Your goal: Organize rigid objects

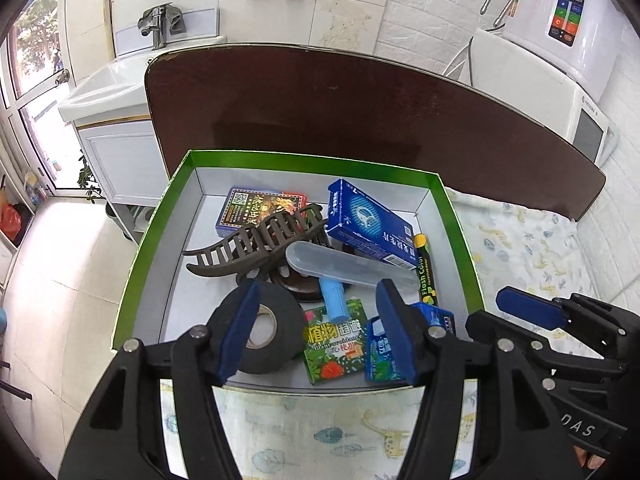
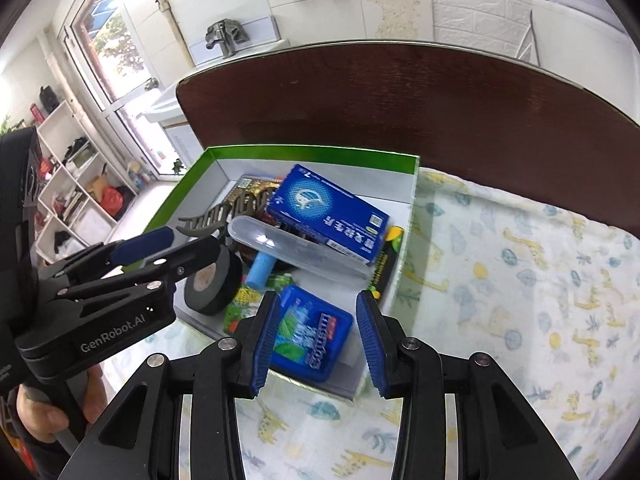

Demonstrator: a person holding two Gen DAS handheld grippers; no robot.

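Observation:
A green box (image 1: 312, 160) with a white inside sits on a patterned cloth and holds several items. Among them are a brown hair claw (image 1: 256, 240), a blue carton (image 1: 368, 220), a clear case (image 1: 340, 260), a black tape roll (image 1: 272, 344) and a green packet (image 1: 336, 340). My left gripper (image 1: 318, 332) hangs open over the box's near side, one finger in front of the tape roll, nothing between its pads. My right gripper (image 2: 316, 340) stands open above a blue tin (image 2: 312, 332) in the box's near right corner, pads apart from it. The left gripper (image 2: 176, 248) shows at the left of the right wrist view.
A dark brown board (image 1: 360, 100) rises just behind the box. The patterned cloth (image 2: 520, 280) spreads to the right. A white sink cabinet (image 1: 100, 92) stands at far left, a white appliance (image 1: 560, 20) at far right, shelves (image 2: 72, 184) by the window. A hand (image 2: 48, 412) grips the left gripper's handle.

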